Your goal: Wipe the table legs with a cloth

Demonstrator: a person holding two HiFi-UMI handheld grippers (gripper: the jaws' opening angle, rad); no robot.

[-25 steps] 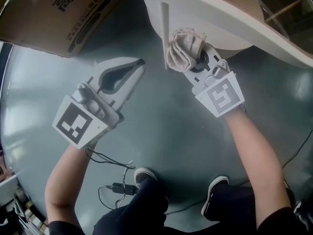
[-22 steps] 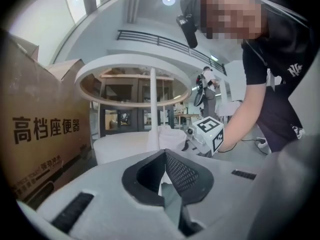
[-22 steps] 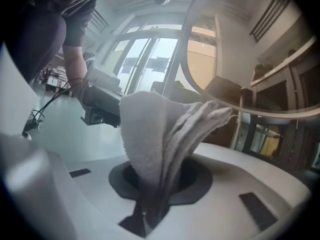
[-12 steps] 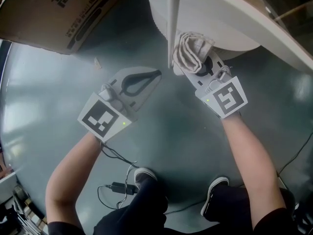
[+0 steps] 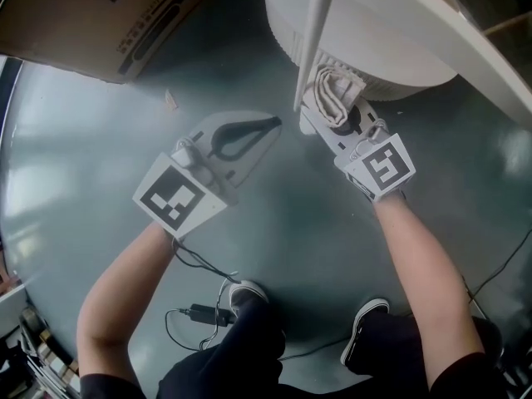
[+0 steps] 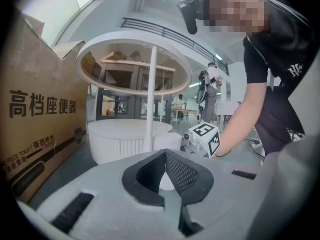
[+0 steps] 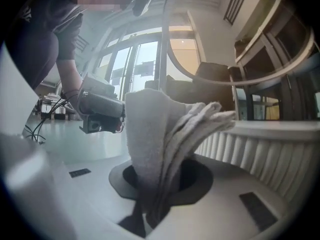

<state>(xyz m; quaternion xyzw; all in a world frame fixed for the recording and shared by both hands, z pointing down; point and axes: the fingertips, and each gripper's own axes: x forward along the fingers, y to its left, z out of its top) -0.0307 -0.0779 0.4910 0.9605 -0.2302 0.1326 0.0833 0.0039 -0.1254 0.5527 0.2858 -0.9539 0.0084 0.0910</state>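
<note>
At the upper middle of the frame, my right claw clamps the folded cloth just beside the foot of the white desk leg; my left claw, pinched together and empty, hovers at its left.

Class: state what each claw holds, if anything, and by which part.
The right claw grips the folded cloth by one bunched end; the rest sticks out past the jaws. The left claw, jaws together, holds nothing.
</note>
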